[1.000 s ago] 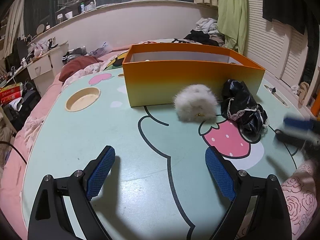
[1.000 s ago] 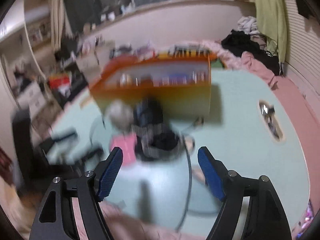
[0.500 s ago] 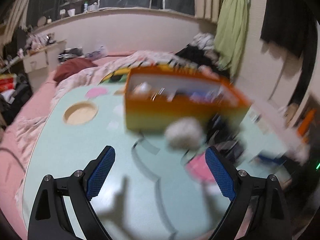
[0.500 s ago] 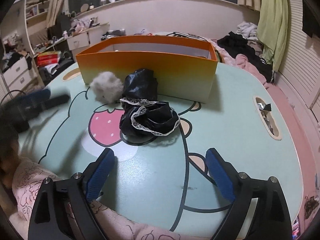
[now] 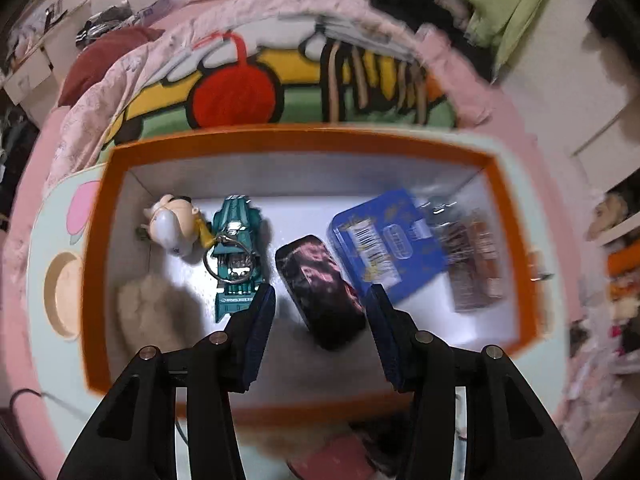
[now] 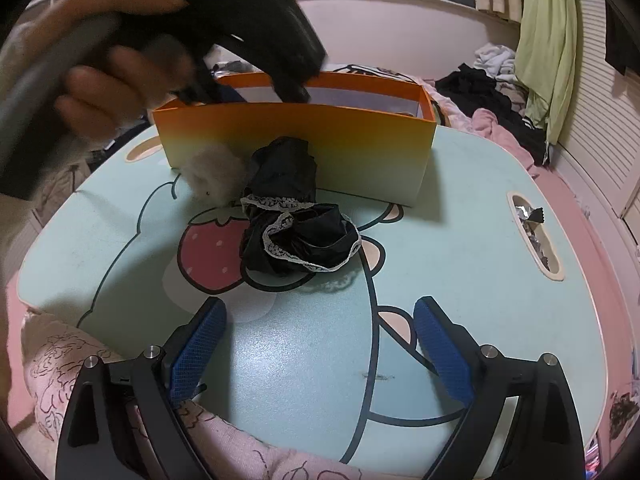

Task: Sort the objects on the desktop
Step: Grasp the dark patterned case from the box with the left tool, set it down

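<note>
My left gripper points down into the orange box, open, its jaws either side of a dark oval case without touching it that I can see. The box also holds a blue tin, a teal toy car with a key ring, a small figurine, a beige fluffy ball and a clear packet. My right gripper is open and empty above the mint table. Ahead of it lie a black lace-trimmed cloth and a white fluffy ball against the orange box.
The hand holding the left gripper hangs over the box's left end in the right wrist view. The table has a slot at the right and a round cup hole. Pink bedding borders the near edge.
My left gripper rose from low over the table, moved forward over the box and tipped down into it, jaws narrower. My right gripper steadied facing the black cloth.
</note>
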